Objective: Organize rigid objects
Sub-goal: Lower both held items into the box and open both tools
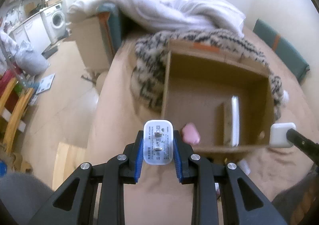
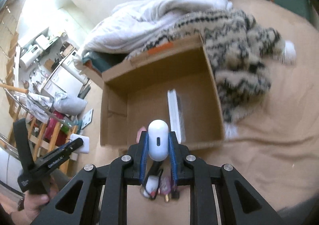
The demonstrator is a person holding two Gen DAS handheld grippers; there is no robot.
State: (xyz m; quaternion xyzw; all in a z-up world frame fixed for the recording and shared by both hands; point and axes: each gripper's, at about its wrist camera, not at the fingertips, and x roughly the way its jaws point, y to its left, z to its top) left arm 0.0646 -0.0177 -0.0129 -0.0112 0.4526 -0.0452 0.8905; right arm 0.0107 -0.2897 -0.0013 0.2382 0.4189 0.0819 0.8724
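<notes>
**Two chargers held above an open carton**

The left hand-held gripper (image 1: 159,146) pinches a white plug-in charger (image 1: 159,141) between its blue pads, the two metal prongs and the printed label facing the camera. The right hand-held gripper (image 2: 158,142) is clamped on a white rounded case (image 2: 158,139), a small oval slot on its near face. Both are held over the near edge of an open cardboard box (image 1: 217,77), which stands on a surface draped in beige cloth (image 2: 269,145). Inside the box a flat white device (image 1: 234,120) stands on edge toward the right wall, and a small pink object (image 1: 191,133) lies by the near wall. In the right wrist view the left tool shows at the lower left, a person's hand (image 2: 34,203) on its grip, the white charger at its tip. Below the right tool's pads, on the cloth, lies a blurred cluster of small things (image 2: 159,187): something white, something pink, a dark cord. A shaggy black-and-cream patterned throw (image 2: 239,61) wraps the far and right sides of the box, touching it, with a white blanket (image 1: 159,6) heaped beyond. To the far left, off the draped surface, a washing machine (image 1: 57,19) stands against the wall.
</notes>
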